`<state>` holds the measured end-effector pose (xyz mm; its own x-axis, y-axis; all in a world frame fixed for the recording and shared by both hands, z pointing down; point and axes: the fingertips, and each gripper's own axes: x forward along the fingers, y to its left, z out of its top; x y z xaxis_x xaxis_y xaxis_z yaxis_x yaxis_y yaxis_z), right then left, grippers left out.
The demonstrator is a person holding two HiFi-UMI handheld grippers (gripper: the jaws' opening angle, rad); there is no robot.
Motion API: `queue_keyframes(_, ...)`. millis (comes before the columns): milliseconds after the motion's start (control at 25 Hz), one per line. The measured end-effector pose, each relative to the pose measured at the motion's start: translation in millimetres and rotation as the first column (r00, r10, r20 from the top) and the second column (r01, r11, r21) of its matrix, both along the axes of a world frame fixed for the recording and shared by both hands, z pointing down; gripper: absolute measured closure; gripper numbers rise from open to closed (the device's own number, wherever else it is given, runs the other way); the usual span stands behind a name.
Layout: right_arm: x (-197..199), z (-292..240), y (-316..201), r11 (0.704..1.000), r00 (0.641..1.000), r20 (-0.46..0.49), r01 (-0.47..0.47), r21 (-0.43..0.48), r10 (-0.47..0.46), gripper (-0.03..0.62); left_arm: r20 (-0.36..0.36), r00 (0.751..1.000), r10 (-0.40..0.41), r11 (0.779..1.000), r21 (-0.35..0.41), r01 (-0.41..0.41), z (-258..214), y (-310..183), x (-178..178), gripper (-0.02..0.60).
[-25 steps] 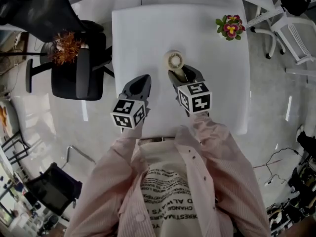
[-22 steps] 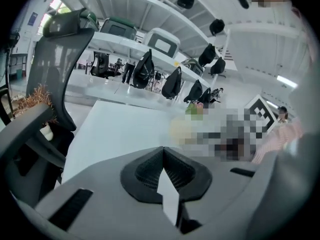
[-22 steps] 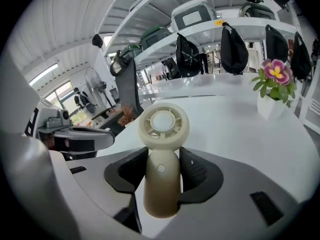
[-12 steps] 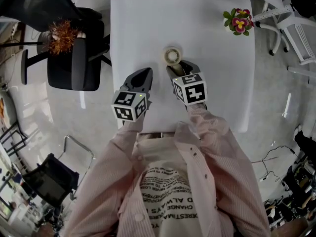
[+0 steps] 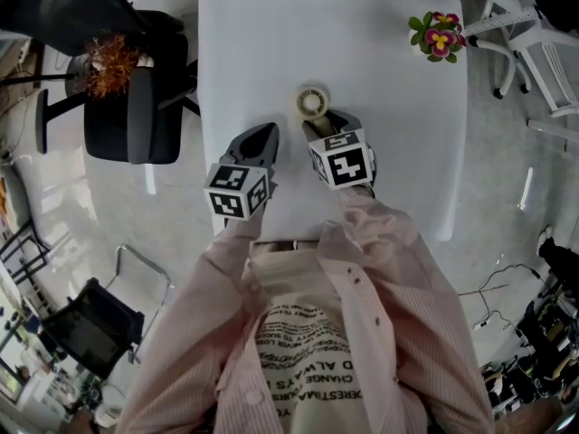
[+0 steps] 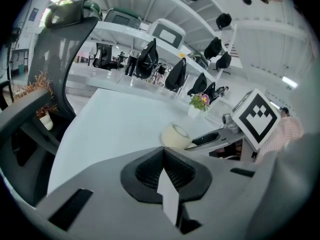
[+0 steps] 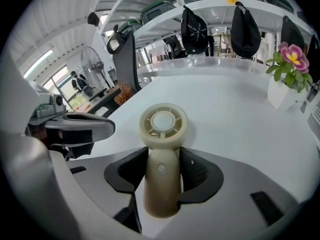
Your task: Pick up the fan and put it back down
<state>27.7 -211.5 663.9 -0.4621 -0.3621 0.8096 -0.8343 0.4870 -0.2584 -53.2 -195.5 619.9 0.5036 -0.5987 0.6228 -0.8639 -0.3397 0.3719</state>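
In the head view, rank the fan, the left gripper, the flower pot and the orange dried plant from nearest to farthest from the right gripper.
1. Fan, held between the right gripper's jaws.
2. Left gripper, beside it on the left.
3. Flower pot, on the table, far right.
4. Orange dried plant, off the table, far left.

Cream handheld fan (image 7: 163, 125), handle seemingly tight in right claw (image 7: 161, 160)

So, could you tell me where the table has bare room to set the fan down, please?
The far left of the table, from the fan to the left edge, is bare, as is the stretch between fan and potted flowers. It is crowded only near the front, around the left hand-held gripper and the right hand-held gripper, which grips the fan.
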Motion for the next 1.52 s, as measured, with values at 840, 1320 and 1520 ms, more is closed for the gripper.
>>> queue_keyframes(840,-5.2,-12.9,3.4,0.997,1.000,0.000,0.019,0.070,-0.019,0.387,0.024,1.000,0.005,1.000,0.029,-0.005,-17.6,4.3,-0.3,0.580)
queue_keyframes(1320,13.9,-70.5,5.0,0.971,0.999,0.005,-0.037,0.236,0.037,0.561,-0.005,0.998,0.055,0.991,0.122,-0.054,-67.2,14.4,10.1,0.580)
queue_keyframes(1520,23.1,-97.6,13.0,0.961,0.996,0.037,-0.087,0.262,0.080,0.580,-0.015,0.997,0.081,0.982,0.170,-0.077,-91.0,21.6,11.4,0.580)
